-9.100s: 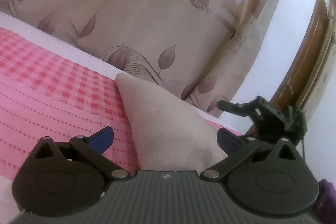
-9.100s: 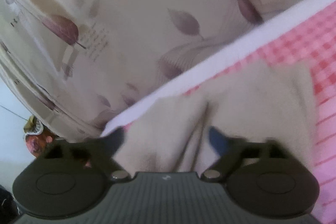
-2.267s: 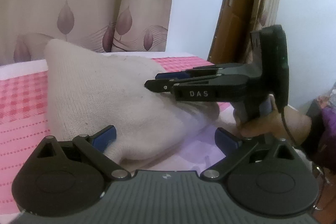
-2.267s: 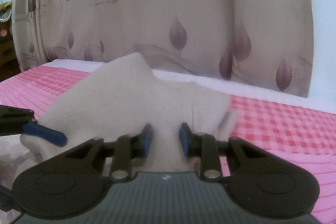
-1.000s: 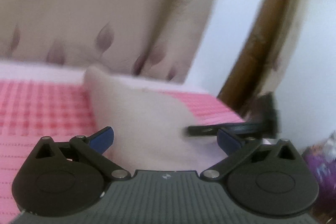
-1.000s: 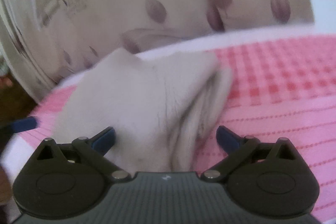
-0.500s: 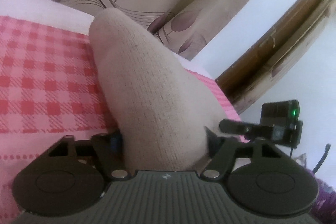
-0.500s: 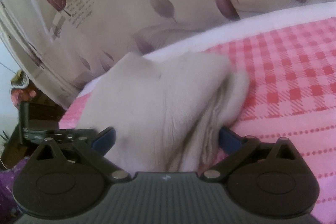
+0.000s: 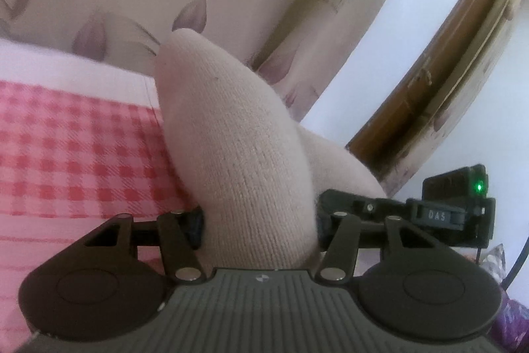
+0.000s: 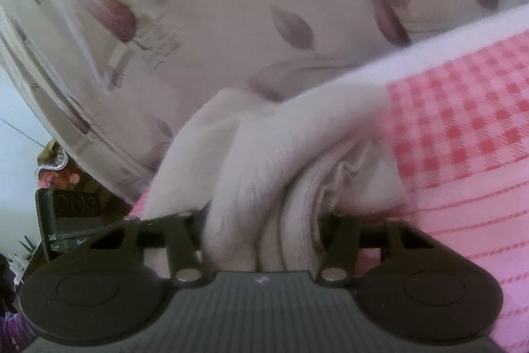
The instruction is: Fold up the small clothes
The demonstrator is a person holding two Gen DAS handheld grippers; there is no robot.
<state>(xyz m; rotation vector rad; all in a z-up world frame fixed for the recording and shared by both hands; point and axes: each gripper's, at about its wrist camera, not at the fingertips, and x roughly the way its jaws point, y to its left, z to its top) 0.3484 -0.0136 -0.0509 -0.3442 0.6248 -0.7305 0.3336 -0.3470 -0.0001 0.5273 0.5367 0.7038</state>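
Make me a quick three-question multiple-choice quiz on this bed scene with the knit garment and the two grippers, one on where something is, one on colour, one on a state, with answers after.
1. Where does the knit garment lie?
A. On the pink checked bedspread
B. On a wooden floor
C. Inside a drawer

2. What colour is the garment?
A. Navy
B. Cream-beige
C. Green

3. What stands between the fingers of the left gripper?
A. Nothing
B. A book
C. A bunched part of the garment

Answers:
1 A: the pink checked bedspread spreads beneath and beside the garment.
2 B: the knit reads pale cream-beige in both wrist views.
3 C: the knit fills the gap, with both fingers against its sides as the jaws are closing; the right gripper likewise is closing on gathered folds.
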